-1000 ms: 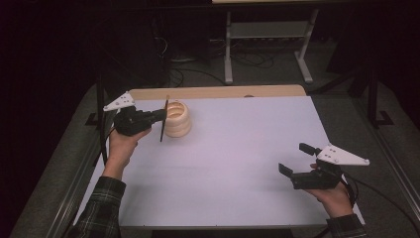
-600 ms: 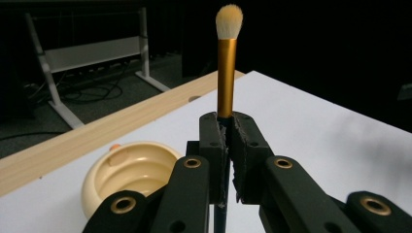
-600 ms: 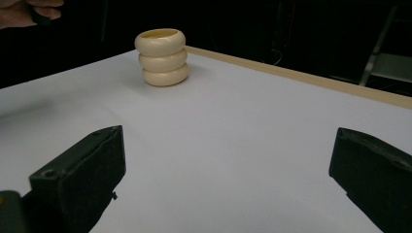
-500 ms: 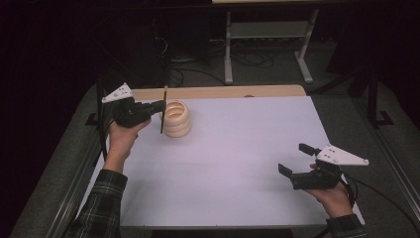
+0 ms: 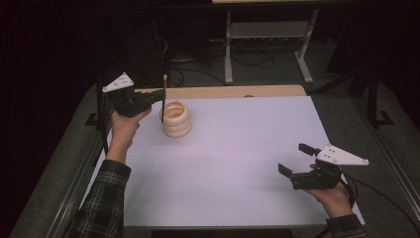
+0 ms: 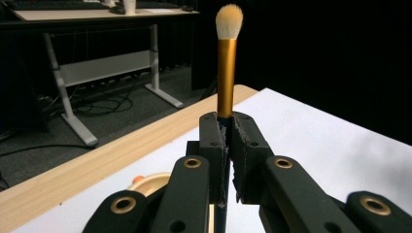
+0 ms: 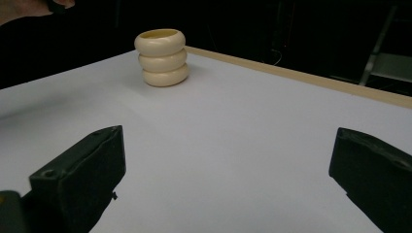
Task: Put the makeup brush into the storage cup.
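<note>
A makeup brush (image 5: 163, 99) with a gold ferrule and pale bristles (image 6: 226, 73) stands upright, bristles up. My left gripper (image 5: 157, 100) is shut on its dark handle (image 6: 228, 141). It hovers just left of a cream ribbed holder (image 5: 176, 119) that stands at the back left of the white table top (image 5: 237, 163). The holder's rim peeks out below the jaws in the left gripper view (image 6: 145, 182). My right gripper (image 5: 293, 158) rests near the front right, open and holding nothing (image 7: 226, 150). It faces the holder (image 7: 163, 58) across the table.
A wooden strip (image 5: 233, 91) runs along the table's far edge. Beyond it stand a metal-legged desk (image 5: 267, 44) and floor cables (image 5: 247, 59). The left hand (image 7: 29, 7) shows at the top left of the right gripper view. The surroundings are dark.
The left gripper has risen and drawn back slightly toward the far left with the brush in it, now held more upright. The right gripper has not moved.
</note>
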A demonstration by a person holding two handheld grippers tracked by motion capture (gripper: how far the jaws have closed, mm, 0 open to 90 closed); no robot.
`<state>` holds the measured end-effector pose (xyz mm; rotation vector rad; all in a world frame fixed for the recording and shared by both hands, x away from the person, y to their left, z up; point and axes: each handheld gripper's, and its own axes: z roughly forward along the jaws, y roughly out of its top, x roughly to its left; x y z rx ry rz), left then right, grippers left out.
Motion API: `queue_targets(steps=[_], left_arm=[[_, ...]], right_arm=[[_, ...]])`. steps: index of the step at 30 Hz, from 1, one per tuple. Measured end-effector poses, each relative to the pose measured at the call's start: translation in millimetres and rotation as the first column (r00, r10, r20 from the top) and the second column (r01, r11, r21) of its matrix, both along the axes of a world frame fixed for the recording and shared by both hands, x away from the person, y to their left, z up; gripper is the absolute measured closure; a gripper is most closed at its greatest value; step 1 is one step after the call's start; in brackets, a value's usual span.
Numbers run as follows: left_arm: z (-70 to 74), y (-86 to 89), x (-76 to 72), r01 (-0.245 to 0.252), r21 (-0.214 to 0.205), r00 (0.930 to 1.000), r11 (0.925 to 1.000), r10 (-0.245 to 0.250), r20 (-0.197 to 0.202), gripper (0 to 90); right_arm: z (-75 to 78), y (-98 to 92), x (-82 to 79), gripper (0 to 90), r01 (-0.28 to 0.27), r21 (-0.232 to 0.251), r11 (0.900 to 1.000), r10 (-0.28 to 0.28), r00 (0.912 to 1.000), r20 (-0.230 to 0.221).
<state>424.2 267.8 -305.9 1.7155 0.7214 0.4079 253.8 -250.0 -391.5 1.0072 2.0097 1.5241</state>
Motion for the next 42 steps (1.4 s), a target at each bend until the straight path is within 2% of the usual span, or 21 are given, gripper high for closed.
queue_targets(steps=[14, 17, 18, 26, 35, 36, 42], left_arm=[[-5.2, -2.5, 24.5, -0.043, -0.031, 0.9986, 0.9986, 0.044, 0.028, 84.8], [-6.8, -2.6, 26.5, -0.036, -0.04, 0.9986, 0.9985, 0.038, 0.036, 84.8], [-9.0, -3.9, 28.0, -0.047, -0.026, 0.9979, 0.9985, 0.048, 0.042, 84.8], [-18.6, -4.5, 33.2, -0.066, -0.03, 0.9966, 0.9973, 0.068, 0.047, 84.8], [-32.3, -6.1, 36.0, -0.068, -0.019, 0.9972, 0.9975, 0.069, 0.03, 84.7], [-34.2, -7.0, 36.4, -0.068, -0.002, 0.9973, 0.9977, 0.068, 0.028, 84.7], [-41.2, -7.0, 37.7, -0.074, -0.002, 0.997, 0.9973, 0.074, 0.023, 84.7]], right_arm=[[-0.5, -2.7, 0.1, 0.0, 0.004, 0.01, 0.9999, -0.004, 1.0, -0.001], [-0.7, -2.9, 0.2, 0.0, 0.004, 0.01, 0.9999, -0.003, 1.0, -0.002], [-0.8, -2.8, 0.3, 0.0, 0.004, 0.011, 0.9999, -0.003, 1.0, -0.002], [-0.8, -3.0, 0.2, 0.0, 0.006, 0.013, 0.9999, -0.006, 1.0, -0.002], [-1.2, -2.8, 0.6, 0.0, 0.005, 0.015, 0.9999, -0.005, 1.0, -0.004], [-1.2, -2.4, 0.6, 0.0, 0.006, 0.014, 0.9999, -0.006, 1.0, -0.004], [-1.4, -2.1, 0.7, 0.0, 0.005, 0.014, 0.9999, -0.005, 1.0, -0.005]])
